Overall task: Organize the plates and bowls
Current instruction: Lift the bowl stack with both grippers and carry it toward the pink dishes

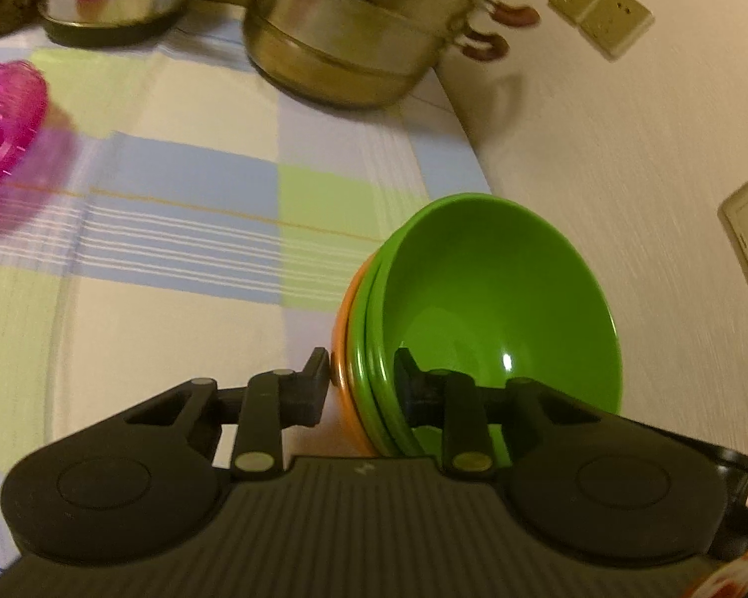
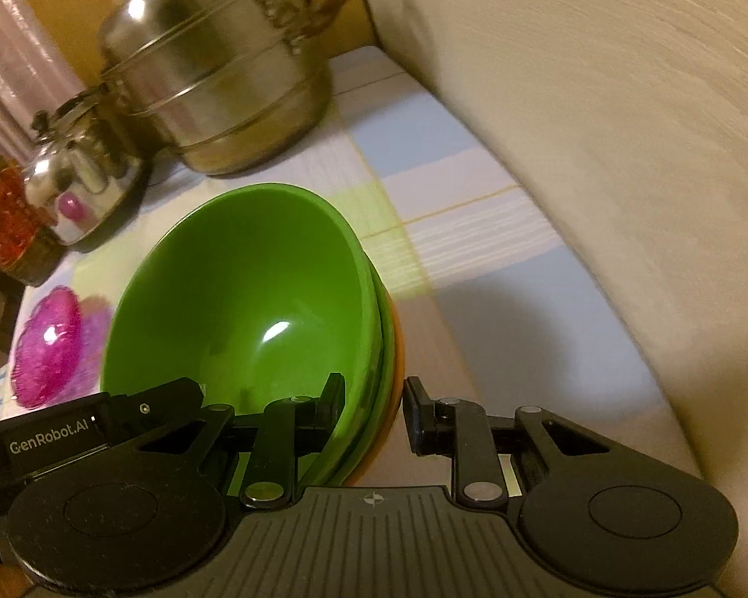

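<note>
Both grippers, left [image 1: 359, 388] and right [image 2: 371, 406], have fingers clamped on opposite rims of the nested bowls [image 1: 493, 299], centre frame. Bare worktop [image 1: 174, 229] lies left; the wall [image 1: 598, 139] crowds right, the pot [image 1: 364, 35] above.

My left gripper [image 1: 359, 378] and right gripper [image 2: 371, 406] are matte black plastic, each with a ribbed base plate, two round domed hubs, silver rivets on the finger links, and white "GenRobot.AI" lettering on one.
</note>
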